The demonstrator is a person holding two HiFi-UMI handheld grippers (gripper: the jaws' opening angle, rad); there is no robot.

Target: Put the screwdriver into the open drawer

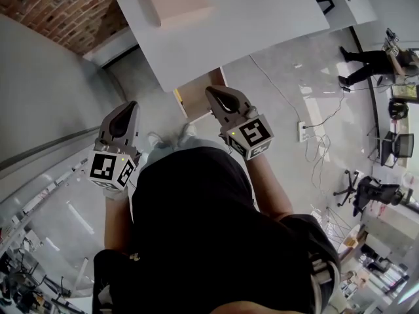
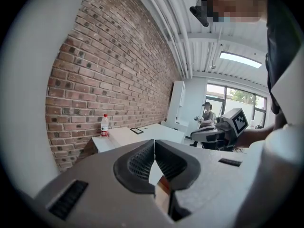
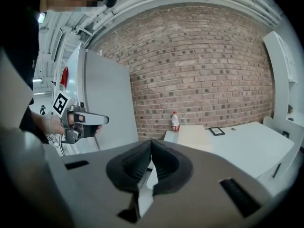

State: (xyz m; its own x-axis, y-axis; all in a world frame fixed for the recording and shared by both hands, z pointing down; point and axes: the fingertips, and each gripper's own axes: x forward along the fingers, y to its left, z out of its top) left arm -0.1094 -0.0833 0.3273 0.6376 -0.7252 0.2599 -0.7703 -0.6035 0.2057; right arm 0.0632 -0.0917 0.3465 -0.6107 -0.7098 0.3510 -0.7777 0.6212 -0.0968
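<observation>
No screwdriver shows in any view. In the head view I hold both grippers low in front of my body, short of the white table (image 1: 262, 18). A wood-coloured open compartment (image 1: 195, 95), probably the drawer, sticks out under the table's near edge. The right gripper (image 1: 219, 97) points at it with its jaws shut and nothing between them. The left gripper (image 1: 124, 113) is further left, also shut and empty. Their closed tips show in the left gripper view (image 2: 155, 144) and the right gripper view (image 3: 151, 144).
A beige box (image 1: 180, 2) and a red-capped bottle (image 2: 104, 125) stand on the table near the brick wall (image 3: 199, 65). A grey partition (image 1: 46, 90) is on the left. A power strip (image 1: 302, 131) with cables lies on the floor; a person (image 1: 373, 61) and chairs (image 1: 370, 191) are far right.
</observation>
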